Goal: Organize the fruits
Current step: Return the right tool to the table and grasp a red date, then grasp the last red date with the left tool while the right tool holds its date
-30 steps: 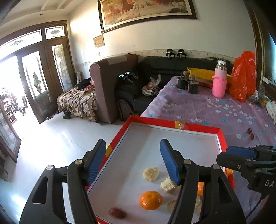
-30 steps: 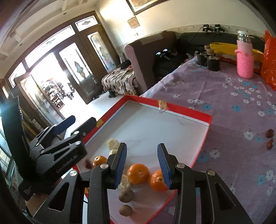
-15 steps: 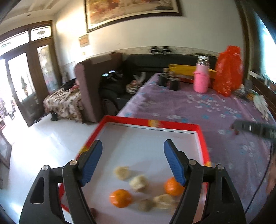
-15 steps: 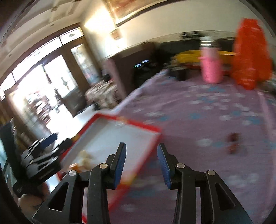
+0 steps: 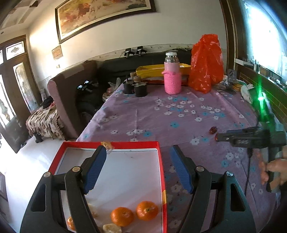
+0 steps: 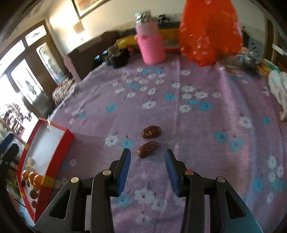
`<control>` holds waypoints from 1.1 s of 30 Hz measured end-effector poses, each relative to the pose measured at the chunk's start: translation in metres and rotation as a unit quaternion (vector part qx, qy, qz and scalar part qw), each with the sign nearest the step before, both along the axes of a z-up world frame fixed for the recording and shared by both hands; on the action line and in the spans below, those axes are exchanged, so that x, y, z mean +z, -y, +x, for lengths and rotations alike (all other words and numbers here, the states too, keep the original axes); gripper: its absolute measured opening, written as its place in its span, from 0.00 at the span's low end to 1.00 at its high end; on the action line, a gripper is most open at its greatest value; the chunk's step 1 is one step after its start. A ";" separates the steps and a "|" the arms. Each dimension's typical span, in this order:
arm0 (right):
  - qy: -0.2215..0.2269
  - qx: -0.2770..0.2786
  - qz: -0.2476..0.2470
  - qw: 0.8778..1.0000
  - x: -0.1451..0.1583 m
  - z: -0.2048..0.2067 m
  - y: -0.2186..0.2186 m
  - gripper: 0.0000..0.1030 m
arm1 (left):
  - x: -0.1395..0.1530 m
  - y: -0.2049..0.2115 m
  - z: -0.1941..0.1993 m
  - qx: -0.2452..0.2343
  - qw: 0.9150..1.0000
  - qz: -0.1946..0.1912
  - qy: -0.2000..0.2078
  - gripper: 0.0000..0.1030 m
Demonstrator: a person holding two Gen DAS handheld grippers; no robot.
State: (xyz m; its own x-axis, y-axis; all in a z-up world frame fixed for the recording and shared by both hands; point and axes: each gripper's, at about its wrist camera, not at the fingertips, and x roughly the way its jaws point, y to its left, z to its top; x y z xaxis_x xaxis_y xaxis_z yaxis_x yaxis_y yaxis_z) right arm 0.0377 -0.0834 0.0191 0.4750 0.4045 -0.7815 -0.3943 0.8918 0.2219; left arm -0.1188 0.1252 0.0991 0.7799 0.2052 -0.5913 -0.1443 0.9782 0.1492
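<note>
Dates ahead: right gripper (image 6: pixel 147 168) wide open, empty, lined up on nearer date (image 6: pixel 148 146) lying on purple tablecloth (image 6: pixel 206 136). Best lowered straddling it, then pinched gently. Left gripper (image 5: pixel 138 168) open, empty, over red tray (image 5: pixel 162 172).

**A sunlit sitting room with dark sofas and tall glazed doors**

A cream wall (image 5: pixel 114 37) carries a large framed painting (image 5: pixel 104 17) and a small plaque (image 5: pixel 57 52). Below it a black sofa (image 5: pixel 114 69) meets a brown armchair (image 5: pixel 67 93), with a patterned throw (image 5: pixel 44 123) beside it. Dark wooden doors (image 5: pixel 17 84) with etched glass stand at the left, daylight flooding the pale glossy floor (image 5: pixel 30 161). A bright window (image 5: pixel 265 32) glares at the right
</note>
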 end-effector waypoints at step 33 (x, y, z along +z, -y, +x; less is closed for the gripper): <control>0.004 -0.102 0.141 0.985 0.010 0.021 0.123 0.17 | -0.073 0.148 0.158 -0.117 0.983 -0.015 -0.142 0.71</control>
State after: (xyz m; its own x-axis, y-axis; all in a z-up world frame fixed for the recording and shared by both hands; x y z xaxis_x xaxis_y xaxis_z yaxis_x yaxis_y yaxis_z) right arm 0.0584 -0.2061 0.0290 0.5745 0.5011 -0.6472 -0.2162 0.8555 0.4704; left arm 0.0393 -0.0232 0.0264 0.6064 0.0198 -0.7949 0.1276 0.9843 0.1218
